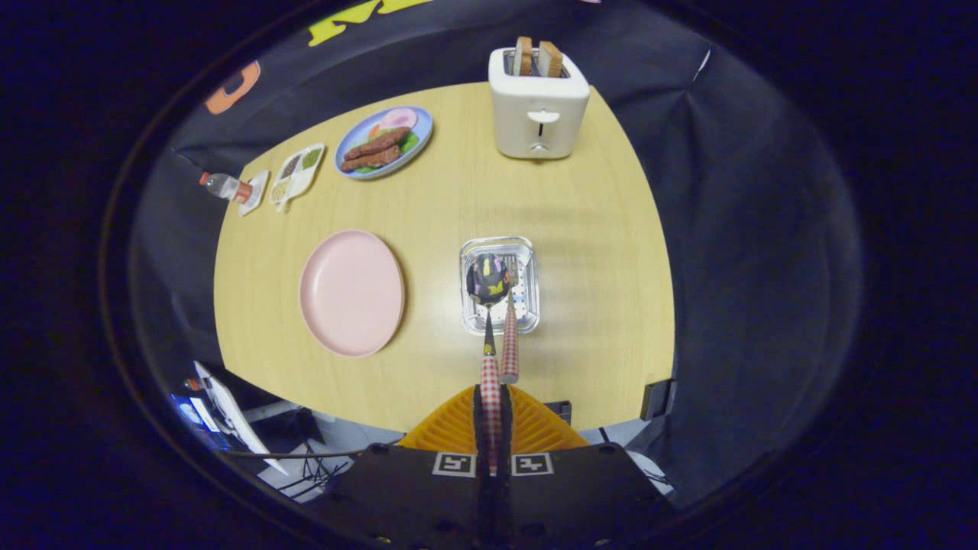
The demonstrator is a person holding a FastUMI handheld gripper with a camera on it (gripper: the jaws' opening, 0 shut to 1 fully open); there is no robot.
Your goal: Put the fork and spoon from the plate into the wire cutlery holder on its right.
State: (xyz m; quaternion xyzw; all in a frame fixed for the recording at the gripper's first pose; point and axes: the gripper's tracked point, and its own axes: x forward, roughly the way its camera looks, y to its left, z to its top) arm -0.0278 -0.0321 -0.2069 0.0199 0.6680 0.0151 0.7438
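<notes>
Spoon (pixel 489 321) w/ a shiny metal bowl and a red-and-white check handle is in the tongs (pixel 491 428) right now. Both fingers are closed tight on the handle's back end, and the bowl end sticks out ahead, hanging over the clear wire cutlery holder (pixel 527 252). The fork (pixel 510 344), same check handle, is already in the holder; its handle leans out over the near rim, just beside the spoon. The round pink plate (pixel 351 292) sits to the left of the holder and has no cutlery on it.

The spoon looks light and stiff, so prob. it won't bend or break. But metal is smooth and slippery, and the handle is thin, so it can twist or slide between the fingers. The grip is far back on the handle, so the heavy bowl end may want to tip down. That is OK here, since bowl-first into the holder is what's wanted.

Holder looks light too, so a bump could push it along the pale wooden surface (pixel 596 229). Best to go in gently, w/o knocking the fork.

A white toaster (pixel 539 107) stands far back, well apart.
</notes>
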